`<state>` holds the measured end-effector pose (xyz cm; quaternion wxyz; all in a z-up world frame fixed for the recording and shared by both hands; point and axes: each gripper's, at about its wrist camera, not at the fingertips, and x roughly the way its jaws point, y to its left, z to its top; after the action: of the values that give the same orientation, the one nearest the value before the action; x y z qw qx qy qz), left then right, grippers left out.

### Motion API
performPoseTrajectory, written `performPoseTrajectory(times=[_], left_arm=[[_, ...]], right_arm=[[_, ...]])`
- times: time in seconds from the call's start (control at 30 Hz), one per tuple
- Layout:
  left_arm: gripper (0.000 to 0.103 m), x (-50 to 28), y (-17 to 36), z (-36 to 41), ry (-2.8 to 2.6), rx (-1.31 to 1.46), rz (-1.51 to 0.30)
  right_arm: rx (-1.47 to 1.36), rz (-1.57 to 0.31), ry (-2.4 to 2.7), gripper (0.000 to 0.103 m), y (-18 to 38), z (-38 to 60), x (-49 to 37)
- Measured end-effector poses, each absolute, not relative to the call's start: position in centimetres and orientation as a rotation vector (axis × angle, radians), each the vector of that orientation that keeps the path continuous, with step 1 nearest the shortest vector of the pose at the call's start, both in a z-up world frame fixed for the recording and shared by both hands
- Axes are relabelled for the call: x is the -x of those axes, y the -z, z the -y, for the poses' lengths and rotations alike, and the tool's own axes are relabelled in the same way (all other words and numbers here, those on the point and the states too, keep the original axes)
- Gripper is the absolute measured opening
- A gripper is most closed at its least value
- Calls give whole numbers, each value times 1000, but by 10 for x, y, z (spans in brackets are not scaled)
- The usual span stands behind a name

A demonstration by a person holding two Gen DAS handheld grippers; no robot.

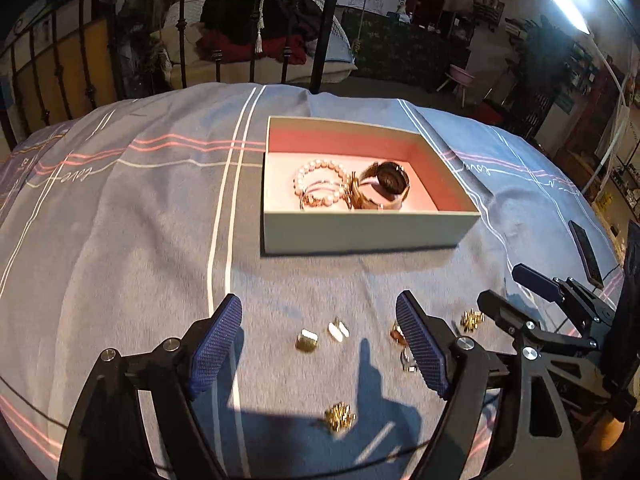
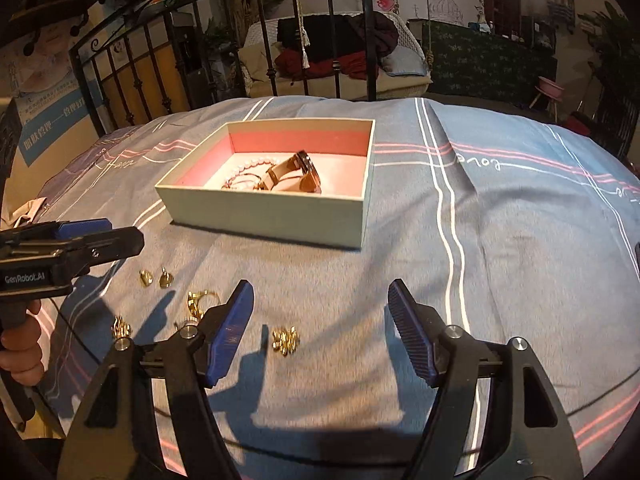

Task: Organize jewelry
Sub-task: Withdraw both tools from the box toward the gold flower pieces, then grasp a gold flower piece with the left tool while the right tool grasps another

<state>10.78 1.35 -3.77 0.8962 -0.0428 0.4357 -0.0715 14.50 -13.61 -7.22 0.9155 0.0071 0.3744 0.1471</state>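
Blue striped bedspread (image 1: 120, 220) covers the work surface, with a black iron bed rail (image 2: 160, 60) at its far edge. An open pale box (image 1: 360, 232) with a pink lining sits toward the far side; inside it lie a pearl bracelet (image 1: 320, 182) on the left and a watch (image 1: 390, 184) on the right, touching each other. Left gripper (image 1: 320, 344) hovers near the cloth with its blue-padded fingers (image 1: 216, 344) spread wide and holding nothing; two small gold earrings (image 1: 320, 334) lie between them, and a gold cluster piece (image 1: 339, 418) lies nearer. Right gripper (image 2: 320, 332) is likewise released and empty, with a second gold cluster (image 2: 285, 341) between its fingers. A gold ring (image 2: 200, 300) rests just left of its left finger.
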Motion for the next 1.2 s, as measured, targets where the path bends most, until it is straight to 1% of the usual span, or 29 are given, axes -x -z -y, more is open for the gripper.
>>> performPoseTrajectory(times=[0.1, 0.2, 0.27, 0.3, 0.33, 0.4, 0.43, 0.47, 0.5, 0.53, 0.57, 0.63, 0.67, 0.9, 0.97, 1.03, 1.13, 1.2], left_arm=[[77, -87, 51, -12, 139, 87, -922], [76, -77, 58, -10, 137, 79, -934], [73, -76, 64, -7, 135, 60, -944], [68, -75, 67, -6, 129, 51, -944], [66, -74, 68, -5, 124, 36, -935], [55, -72, 70, -2, 126, 5, -920], [53, -72, 71, -1, 117, -12, -917], [48, -71, 72, 0, 106, -22, -910], [41, -70, 73, -1, 96, -24, -903], [36, -70, 73, -2, 87, -24, -897], [28, -70, 74, -2, 81, -24, -893], [18, -71, 74, -3, 69, -28, -886], [17, -71, 75, -4, 66, -25, -887], [17, -71, 74, -9, 72, 16, -886], [17, -71, 74, -11, 75, 29, -885], [17, -70, 75, -10, 75, 25, -884], [17, -70, 74, -10, 76, 27, -884], [17, -70, 74, -10, 77, 32, -885]], right_arm=[[-15, -789, -310, 69, 81, 139, -131], [-2, -804, -321, 59, 85, 134, -130], [-2, -801, -334, 57, 86, 131, -129], [4, -800, -340, 56, 86, 130, -128], [12, -800, -344, 55, 87, 127, -127], [31, -799, -338, 54, 88, 125, -126], [32, -800, -338, 54, 89, 125, -125], [29, -801, -337, 54, 90, 125, -126], [28, -802, -337, 54, 90, 125, -126], [29, -803, -336, 54, 90, 125, -126], [34, -806, -337, 54, 90, 124, -127], [48, -809, -343, 54, 91, 120, -128], [56, -813, -346, 54, 91, 118, -130], [101, -821, -348, 54, 95, 109, -136], [95, -819, -340, 45, 96, 110, -136], [99, -819, -336, 32, 96, 111, -137], [112, -811, -335, 18, 96, 111, -135], [108, -806, -334, 18, 97, 112, -134]])
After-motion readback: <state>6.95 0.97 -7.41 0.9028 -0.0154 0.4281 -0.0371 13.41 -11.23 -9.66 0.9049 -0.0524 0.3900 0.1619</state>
